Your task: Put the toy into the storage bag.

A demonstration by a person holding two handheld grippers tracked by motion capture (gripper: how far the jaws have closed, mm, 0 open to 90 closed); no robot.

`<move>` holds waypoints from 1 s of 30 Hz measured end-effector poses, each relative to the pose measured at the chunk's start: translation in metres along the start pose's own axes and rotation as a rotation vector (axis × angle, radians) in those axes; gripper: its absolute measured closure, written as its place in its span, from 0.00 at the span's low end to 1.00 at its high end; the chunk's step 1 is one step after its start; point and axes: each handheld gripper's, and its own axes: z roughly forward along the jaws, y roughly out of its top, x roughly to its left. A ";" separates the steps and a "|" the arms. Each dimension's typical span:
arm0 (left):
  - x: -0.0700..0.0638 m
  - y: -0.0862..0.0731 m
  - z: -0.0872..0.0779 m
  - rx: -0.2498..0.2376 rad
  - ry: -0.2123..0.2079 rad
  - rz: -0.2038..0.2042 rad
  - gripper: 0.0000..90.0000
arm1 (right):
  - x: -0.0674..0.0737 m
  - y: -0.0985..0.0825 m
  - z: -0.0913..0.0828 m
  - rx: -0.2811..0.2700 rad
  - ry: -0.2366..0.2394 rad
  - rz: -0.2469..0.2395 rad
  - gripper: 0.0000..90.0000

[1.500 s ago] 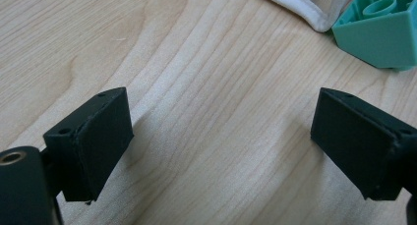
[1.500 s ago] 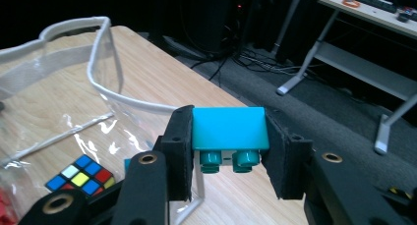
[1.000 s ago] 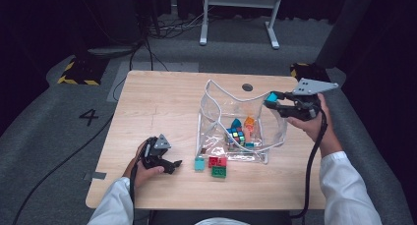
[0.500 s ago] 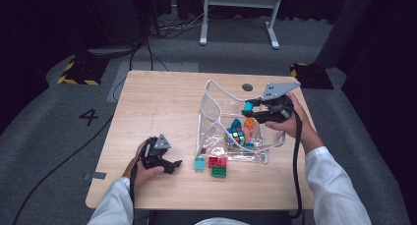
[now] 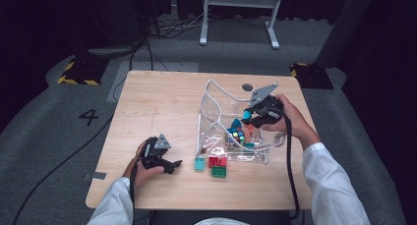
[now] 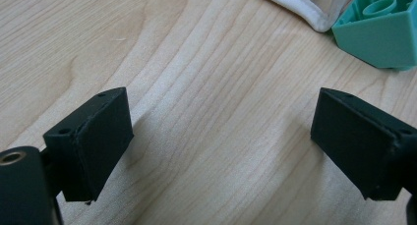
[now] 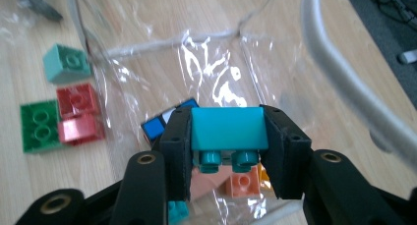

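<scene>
right gripper (image 5: 246, 116): pinching teal block (image 7: 226, 127) over clear bag (image 5: 216, 107) | left gripper (image 5: 173, 165): spread, resting on table (image 5: 162, 102)

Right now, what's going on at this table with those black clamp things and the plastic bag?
A person is packing toy bricks into a clear plastic bag on a wooden table. The right gripper is clamped on a teal brick over the bag's open top, where a puzzle cube and other bricks already lie. The left gripper rests open on the table. A mint brick, two red bricks and a green brick wait outside the bag.
</scene>
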 end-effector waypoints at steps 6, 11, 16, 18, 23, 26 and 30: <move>0.000 0.000 0.000 0.000 0.000 0.000 0.10 | -0.003 -0.009 -0.001 0.078 -0.008 0.011 0.66; 0.000 0.000 0.000 0.000 -0.001 0.000 0.10 | -0.006 -0.020 -0.004 0.126 -0.002 0.021 0.66; 0.000 0.000 0.000 -0.001 0.000 0.000 0.10 | -0.008 -0.033 -0.007 0.173 -0.010 0.048 0.66; 0.000 0.000 0.000 0.000 0.000 0.000 0.10 | -0.009 -0.037 -0.010 0.167 -0.011 0.050 0.66; 0.000 0.000 0.000 0.000 0.000 0.000 0.10 | -0.011 -0.046 -0.018 0.157 -0.015 0.062 0.66; 0.000 0.000 0.000 -0.001 0.000 0.000 0.10 | -0.011 -0.049 -0.019 0.153 -0.014 0.065 0.66; 0.000 0.000 0.000 0.000 0.000 0.000 0.10 | -0.010 -0.049 -0.021 0.111 -0.026 0.073 0.62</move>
